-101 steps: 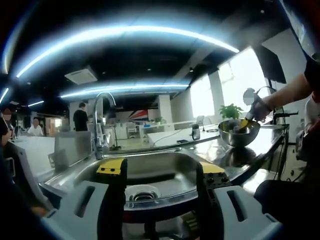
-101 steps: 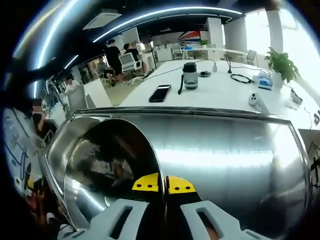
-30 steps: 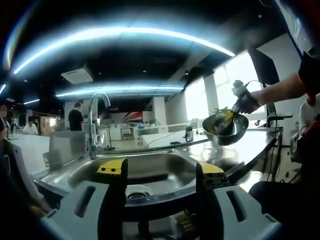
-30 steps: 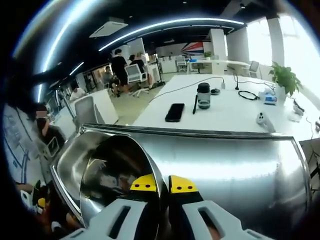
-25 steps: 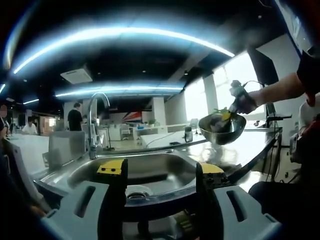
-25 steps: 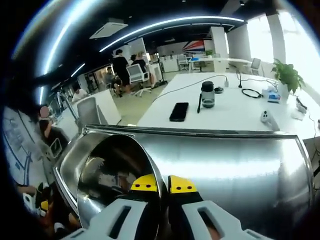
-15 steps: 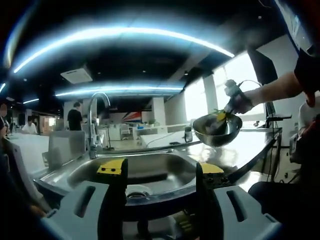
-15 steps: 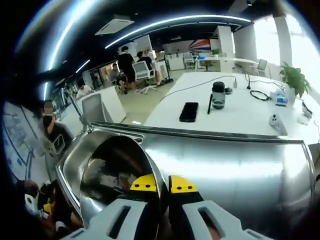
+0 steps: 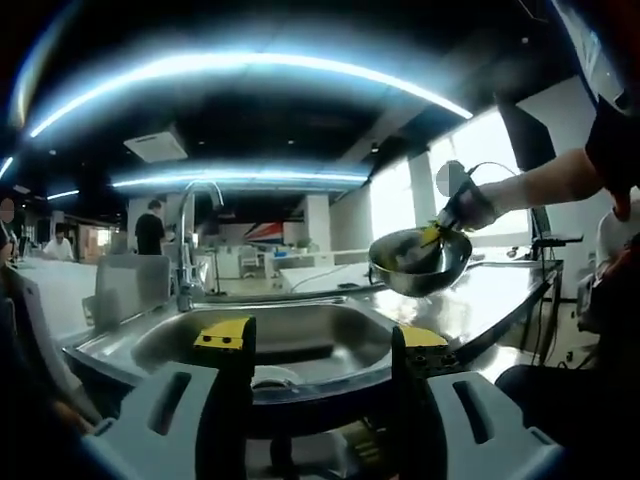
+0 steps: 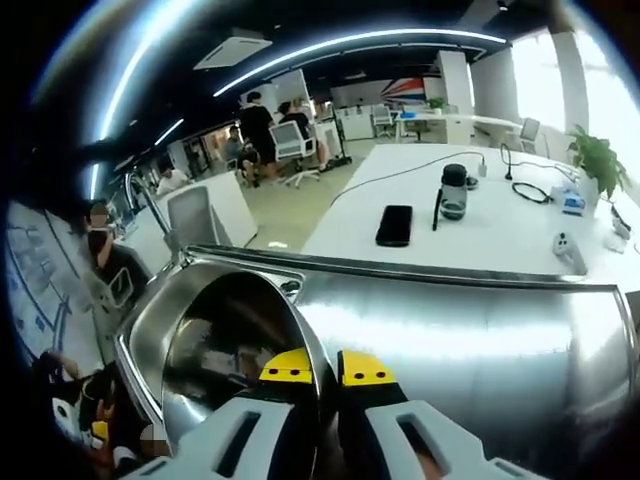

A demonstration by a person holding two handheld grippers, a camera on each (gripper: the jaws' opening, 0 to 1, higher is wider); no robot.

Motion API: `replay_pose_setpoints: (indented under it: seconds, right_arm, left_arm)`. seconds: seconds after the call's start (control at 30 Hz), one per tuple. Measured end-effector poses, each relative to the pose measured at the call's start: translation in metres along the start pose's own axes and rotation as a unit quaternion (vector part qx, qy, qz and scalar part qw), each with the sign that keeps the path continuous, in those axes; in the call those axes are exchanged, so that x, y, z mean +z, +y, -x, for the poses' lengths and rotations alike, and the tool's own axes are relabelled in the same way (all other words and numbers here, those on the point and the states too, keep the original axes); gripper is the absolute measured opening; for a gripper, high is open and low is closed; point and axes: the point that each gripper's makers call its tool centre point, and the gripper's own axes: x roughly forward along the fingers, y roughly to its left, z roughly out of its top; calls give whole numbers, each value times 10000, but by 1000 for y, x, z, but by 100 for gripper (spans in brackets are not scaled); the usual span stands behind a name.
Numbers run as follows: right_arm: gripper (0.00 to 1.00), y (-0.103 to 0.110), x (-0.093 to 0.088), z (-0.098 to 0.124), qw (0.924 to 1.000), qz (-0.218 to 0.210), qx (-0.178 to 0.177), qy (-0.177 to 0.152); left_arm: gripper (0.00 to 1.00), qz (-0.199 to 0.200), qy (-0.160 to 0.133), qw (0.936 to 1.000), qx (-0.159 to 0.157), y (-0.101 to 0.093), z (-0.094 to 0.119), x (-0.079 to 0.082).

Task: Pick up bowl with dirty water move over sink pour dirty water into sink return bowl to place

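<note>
A steel bowl (image 9: 419, 265) hangs in the air at the sink's right edge, with the right gripper (image 9: 436, 235) shut on its rim and a person's hand behind it. Seen from the right gripper view, the bowl (image 10: 235, 340) lies low and left, its rim pinched between the yellow-tipped fingers of my right gripper (image 10: 325, 368). The steel sink (image 9: 290, 335) lies straight ahead of my left gripper (image 9: 316, 335), which stands open above the sink's near rim with nothing in it. The sink basin (image 10: 160, 310) also appears behind the bowl.
A tall curved faucet (image 9: 190, 240) rises behind the sink. A steel counter (image 10: 470, 320) stretches right of the sink. Beyond it a white table (image 10: 470, 225) carries a phone (image 10: 396, 225), a bottle (image 10: 455, 191) and cables. People stand in the office behind.
The bowl in my right gripper has risen off the counter and moved left toward the sink. My left gripper has stayed open over the sink's near rim.
</note>
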Motion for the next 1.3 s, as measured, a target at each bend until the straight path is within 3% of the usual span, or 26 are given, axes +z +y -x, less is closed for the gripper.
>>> replay_pose_setpoints:
  seconds: [0.27,0.6,1.0,1.3]
  right_arm:
    - [0,23,1,-13,10000,49,78,26]
    - [0,54,8,-37,9996,163,213,67]
    - [0,76,12,-58,9994,195,282,80]
    - [0,88,12,-72,9993,135,338,80]
  left_arm:
    - [54,-4,5,10000,-57,-1,2,-2]
    - [54,29,3,10000,34,12,8,-5]
    - [54,42,-42,10000,38,24,6,-2]
    - [54,-87,-2,9999,-135,22,0,1]
